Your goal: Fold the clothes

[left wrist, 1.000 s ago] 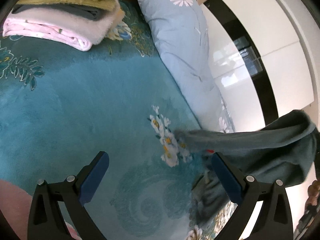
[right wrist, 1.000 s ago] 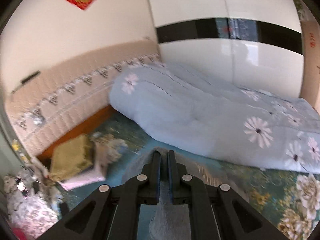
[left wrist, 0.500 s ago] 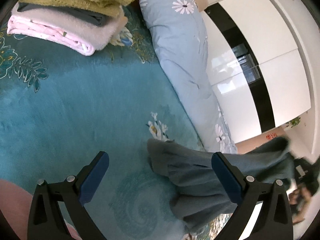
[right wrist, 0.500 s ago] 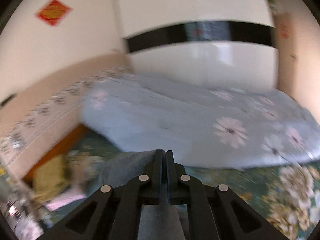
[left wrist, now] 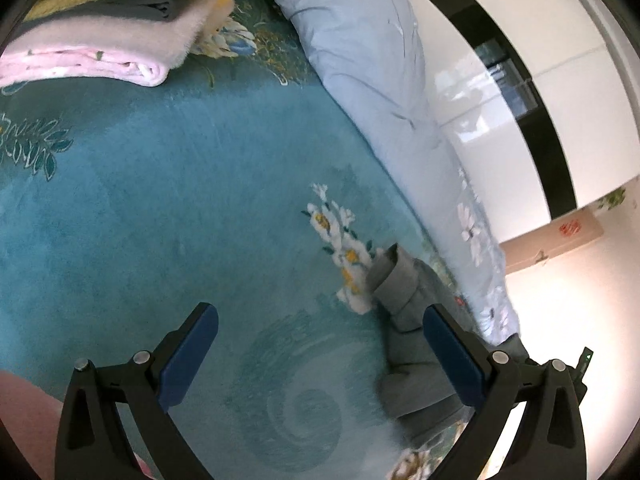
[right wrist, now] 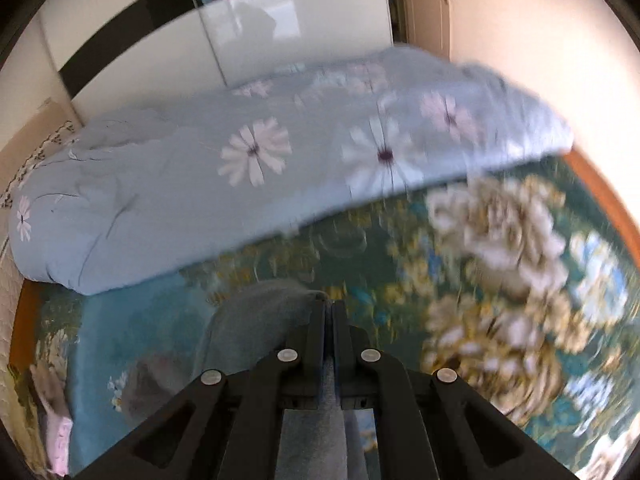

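A grey-green garment [left wrist: 408, 320] lies crumpled on the teal floral bed cover [left wrist: 160, 200], low and to the right in the left wrist view. My left gripper [left wrist: 320, 352] hovers open above the cover, its right blue pad [left wrist: 452, 356] in front of the garment, nothing between the pads. My right gripper [right wrist: 329, 312] is shut on the same grey-green garment [right wrist: 248, 320], which bulges to the left of its black fingers and hangs below them. The right wrist view is blurred by motion.
A stack of folded clothes [left wrist: 112, 28], yellow-green on grey on pink, sits at the far left of the bed. A light blue flowered duvet [left wrist: 380, 80] runs along the far side, before white wardrobe doors [left wrist: 520, 92]. The same duvet [right wrist: 240, 168] fills the right wrist view's middle.
The garment, stretched and held up to the right a second ago, has come down into a crumpled heap on the cover. My right gripper has swung right and tilted down toward the bed.
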